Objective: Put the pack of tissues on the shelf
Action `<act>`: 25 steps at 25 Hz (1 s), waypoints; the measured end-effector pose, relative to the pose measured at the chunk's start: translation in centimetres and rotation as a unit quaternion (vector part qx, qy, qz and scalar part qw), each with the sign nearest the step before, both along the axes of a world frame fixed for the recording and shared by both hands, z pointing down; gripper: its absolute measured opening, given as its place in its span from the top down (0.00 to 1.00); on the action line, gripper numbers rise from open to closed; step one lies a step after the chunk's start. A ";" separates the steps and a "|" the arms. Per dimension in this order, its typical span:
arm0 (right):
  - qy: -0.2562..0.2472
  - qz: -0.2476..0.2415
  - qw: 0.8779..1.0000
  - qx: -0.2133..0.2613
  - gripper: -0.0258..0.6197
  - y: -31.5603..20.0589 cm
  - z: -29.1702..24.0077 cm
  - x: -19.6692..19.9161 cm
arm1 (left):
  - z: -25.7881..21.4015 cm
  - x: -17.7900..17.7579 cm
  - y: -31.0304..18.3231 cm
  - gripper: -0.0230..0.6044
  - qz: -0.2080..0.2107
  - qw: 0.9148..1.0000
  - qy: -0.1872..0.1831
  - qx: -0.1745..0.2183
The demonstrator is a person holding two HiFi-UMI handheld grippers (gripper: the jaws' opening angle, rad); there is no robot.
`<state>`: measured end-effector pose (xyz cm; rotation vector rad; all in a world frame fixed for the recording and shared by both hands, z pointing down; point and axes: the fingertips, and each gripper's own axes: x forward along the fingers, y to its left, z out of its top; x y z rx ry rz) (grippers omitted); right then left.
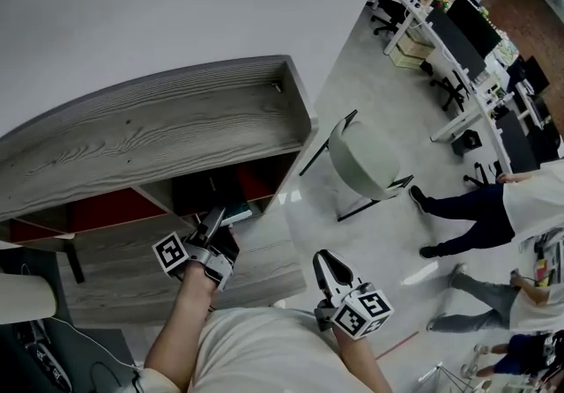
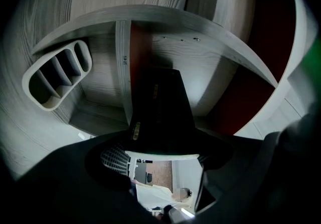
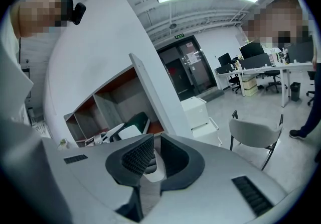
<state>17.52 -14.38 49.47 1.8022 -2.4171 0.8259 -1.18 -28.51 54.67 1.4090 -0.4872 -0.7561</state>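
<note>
tissue pack (image 2: 160, 112) near shelf divider edge (image 2: 122, 62)

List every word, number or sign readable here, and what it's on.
No text reads clearly.
Yellow print on the dark pack in the left claw: too blurred.
Green sign above the doors: too small.
Left cube and right cube: square marker patterns, no letters.

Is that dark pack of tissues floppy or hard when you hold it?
The pack of tissues sticks straight out from the jaws without drooping, so it's probably fairly firm. The left gripper carries it alone, so it's likely light. Its flat shape shouldn't roll on the shelf.
</note>
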 end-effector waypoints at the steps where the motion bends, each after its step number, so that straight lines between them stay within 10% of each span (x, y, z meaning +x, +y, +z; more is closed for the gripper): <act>1: 0.000 0.001 1.000 0.000 0.86 0.1 0.0 0.0 | -0.1 -0.3 -0.2 0.37 -0.010 1.000 -0.004 0.004; 15: -0.004 -0.002 1.000 -0.001 0.86 1.8 0.3 0.0 | 0.1 0.3 1.4 0.26 -0.035 0.998 -0.052 0.012; 25: -0.006 0.003 1.000 0.004 0.86 3.4 -0.3 0.3 | 0.1 -1.7 1.3 0.45 -0.087 0.994 -0.069 0.007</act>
